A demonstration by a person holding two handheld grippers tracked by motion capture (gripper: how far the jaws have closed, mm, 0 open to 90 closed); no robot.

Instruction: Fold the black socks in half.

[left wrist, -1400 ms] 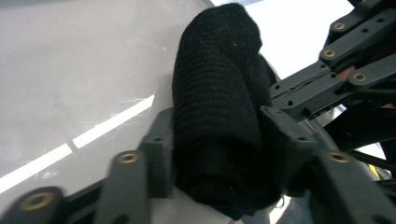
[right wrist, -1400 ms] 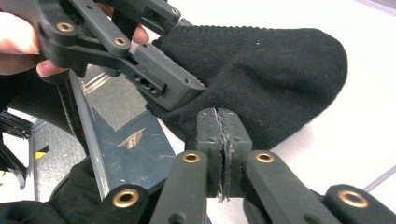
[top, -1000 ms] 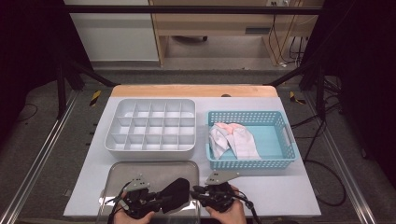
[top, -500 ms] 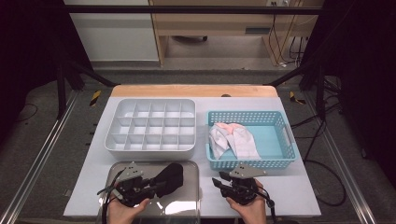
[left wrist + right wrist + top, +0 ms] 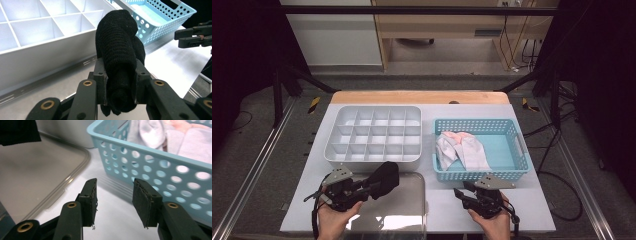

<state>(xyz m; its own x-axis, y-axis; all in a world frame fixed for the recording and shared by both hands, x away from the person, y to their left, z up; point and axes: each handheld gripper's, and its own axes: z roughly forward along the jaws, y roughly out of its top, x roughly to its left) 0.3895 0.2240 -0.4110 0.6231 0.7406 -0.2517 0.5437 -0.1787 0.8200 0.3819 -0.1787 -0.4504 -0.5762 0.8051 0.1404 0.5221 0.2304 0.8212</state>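
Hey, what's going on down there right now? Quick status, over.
Left gripper shut on rolled black sock, held above metal tray. Right gripper open, empty, beside blue basket. White divided organizer just ahead, path clear.

High view sits above the near edge of the white table, looking forward and down, far enough back to take in the whole top. The left gripper view rides low near the front-left corner, facing toward the divided white organizer and blue basket, super close. The right gripper view hugs the front edge too, aimed at the basket's near wall. Both gripper views share the basket and the metal tray.
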